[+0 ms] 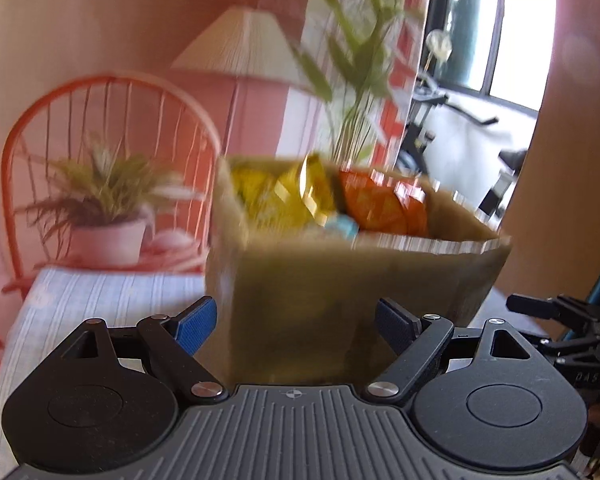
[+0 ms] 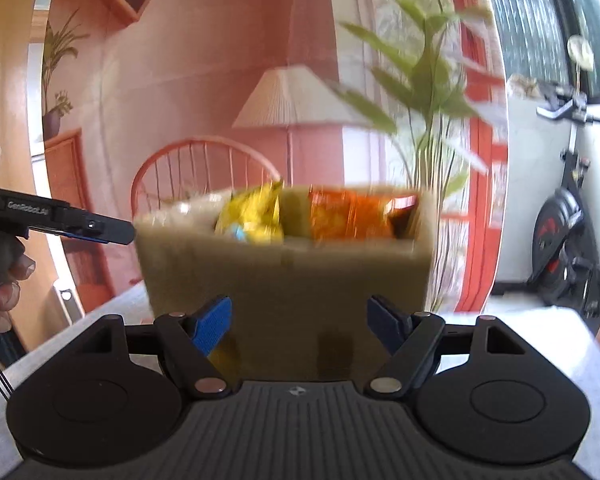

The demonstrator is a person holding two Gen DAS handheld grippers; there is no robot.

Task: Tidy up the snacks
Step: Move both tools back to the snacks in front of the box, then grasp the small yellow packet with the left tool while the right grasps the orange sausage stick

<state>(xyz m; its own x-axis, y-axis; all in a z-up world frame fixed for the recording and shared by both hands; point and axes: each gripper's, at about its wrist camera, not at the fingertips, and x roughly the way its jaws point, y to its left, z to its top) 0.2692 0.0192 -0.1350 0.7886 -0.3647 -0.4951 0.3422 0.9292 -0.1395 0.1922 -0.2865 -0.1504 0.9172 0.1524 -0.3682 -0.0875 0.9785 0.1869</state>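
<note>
1. The left gripper (image 1: 296, 322) has its blue pads spread apart with nothing between them; the right gripper (image 2: 300, 322) is likewise apart and empty.
2. Both point at the brown paper bag (image 1: 340, 280), which stands upright on the striped tablecloth (image 1: 112, 300) just ahead of the fingertips.
3. The snacks sit inside the bag's open top: a yellow packet (image 2: 252, 216) toward the left, an orange packet (image 2: 352, 216) toward the right, and a small light-blue item (image 1: 342, 226) low between them.
4. Both views are blurred, so slowing down before reaching in seems wise.
5. I judge it best to lift each gripper over the rim rather than push at the bag's wall, which would likely crumple or tip.
6. One gripper could steady the rim while the other pinches a packet's top edge.
</note>
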